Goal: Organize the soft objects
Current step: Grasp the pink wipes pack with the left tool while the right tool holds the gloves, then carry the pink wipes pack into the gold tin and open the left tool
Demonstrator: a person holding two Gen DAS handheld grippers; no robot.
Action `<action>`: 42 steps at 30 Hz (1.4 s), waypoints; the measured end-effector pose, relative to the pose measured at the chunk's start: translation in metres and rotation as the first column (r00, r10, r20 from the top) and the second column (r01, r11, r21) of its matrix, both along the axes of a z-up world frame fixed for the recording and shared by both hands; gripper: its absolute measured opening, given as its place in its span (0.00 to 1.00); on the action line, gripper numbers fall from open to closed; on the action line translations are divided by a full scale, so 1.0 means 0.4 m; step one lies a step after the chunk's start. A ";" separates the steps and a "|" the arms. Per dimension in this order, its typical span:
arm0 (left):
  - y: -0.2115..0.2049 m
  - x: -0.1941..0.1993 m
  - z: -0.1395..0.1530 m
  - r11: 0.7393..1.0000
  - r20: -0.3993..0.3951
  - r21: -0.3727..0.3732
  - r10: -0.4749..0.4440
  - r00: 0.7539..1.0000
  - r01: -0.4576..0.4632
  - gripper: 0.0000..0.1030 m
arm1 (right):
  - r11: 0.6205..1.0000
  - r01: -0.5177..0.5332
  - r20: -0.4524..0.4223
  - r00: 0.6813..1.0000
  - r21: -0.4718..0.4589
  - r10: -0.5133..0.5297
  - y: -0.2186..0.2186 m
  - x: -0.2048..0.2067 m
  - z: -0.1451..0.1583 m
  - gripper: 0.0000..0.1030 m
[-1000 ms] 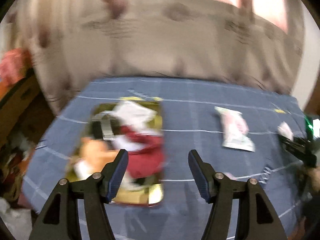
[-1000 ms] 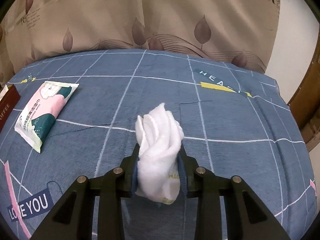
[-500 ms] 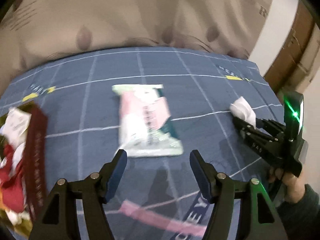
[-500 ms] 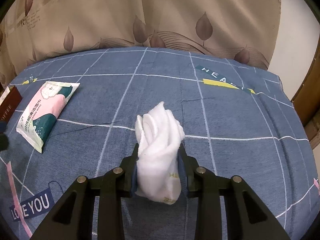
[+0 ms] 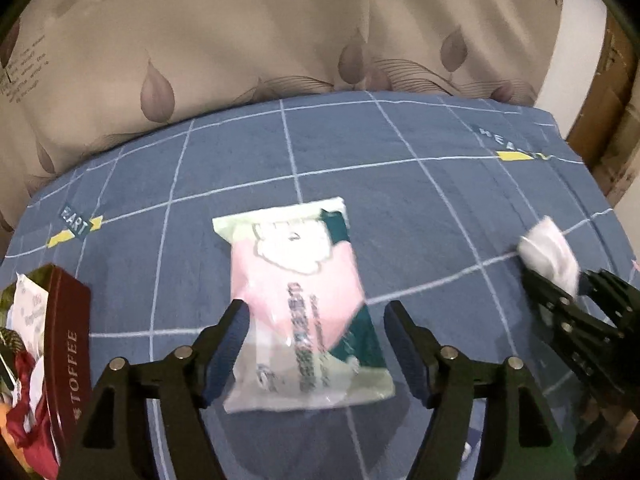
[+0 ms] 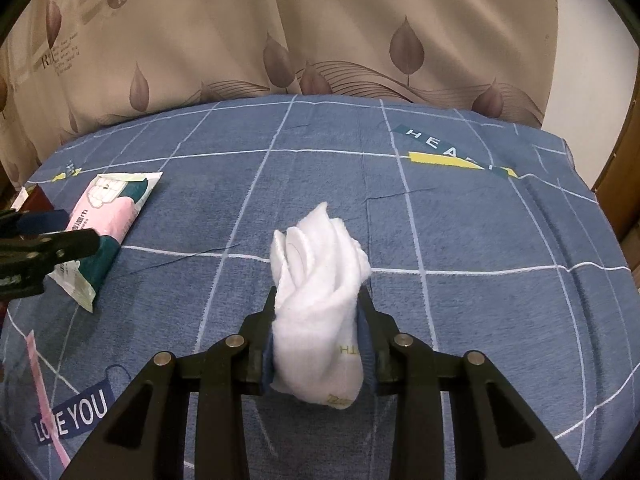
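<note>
A pink, white and green wet-wipe pack (image 5: 304,308) lies flat on the blue checked cloth (image 5: 400,208). My left gripper (image 5: 316,340) is open, its fingers on either side of the pack's near half, just above it. The pack also shows in the right wrist view (image 6: 108,224), with the left gripper (image 6: 36,240) at its near end. My right gripper (image 6: 318,336) is shut on a folded white sock (image 6: 320,296), held above the cloth. In the left wrist view the sock (image 5: 550,252) and right gripper (image 5: 576,300) sit at the far right.
A dark red toffee tin (image 5: 64,352) holding red, white and orange soft items stands at the left edge of the cloth. A beige leaf-print curtain (image 6: 320,32) hangs behind. A wooden frame (image 5: 608,100) is at the right.
My left gripper swung right from over the tin to the wet-wipe pack and closed in until its fingers straddle it. My right gripper barely moved, still holding the sock.
</note>
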State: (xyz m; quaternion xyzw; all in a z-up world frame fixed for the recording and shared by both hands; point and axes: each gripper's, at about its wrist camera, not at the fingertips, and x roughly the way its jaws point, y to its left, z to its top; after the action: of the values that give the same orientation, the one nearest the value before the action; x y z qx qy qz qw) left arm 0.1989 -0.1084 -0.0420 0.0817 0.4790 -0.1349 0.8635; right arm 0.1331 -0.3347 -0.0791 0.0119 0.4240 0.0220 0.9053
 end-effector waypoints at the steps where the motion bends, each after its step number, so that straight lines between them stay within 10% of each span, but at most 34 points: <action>1: 0.002 0.009 -0.007 1.000 0.006 0.013 0.015 1.000 -0.015 0.72 | 1.000 0.000 -0.001 1.000 0.003 0.000 0.000 0.000 0.000 0.31; 15: -0.010 0.053 -0.075 0.997 0.011 0.049 0.055 0.998 -0.055 0.79 | 1.000 -0.003 -0.007 1.000 0.014 0.004 -0.002 0.001 -0.001 0.32; 22: -0.002 0.052 -0.064 0.998 0.033 0.033 0.053 0.998 -0.054 0.56 | 1.000 -0.003 -0.008 1.000 0.016 0.003 -0.003 0.001 -0.002 0.33; 42: 0.046 -0.034 0.009 0.999 0.058 -0.002 0.044 0.997 -0.044 0.53 | 0.999 -0.001 -0.011 1.000 0.037 0.001 -0.006 0.002 -0.005 0.33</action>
State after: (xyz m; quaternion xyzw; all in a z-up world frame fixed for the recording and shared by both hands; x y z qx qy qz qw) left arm 0.1853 -0.0901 -0.0386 0.0746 0.4553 -0.1134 0.8799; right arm 0.1338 -0.3370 -0.0813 0.0284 0.4287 0.0301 0.9025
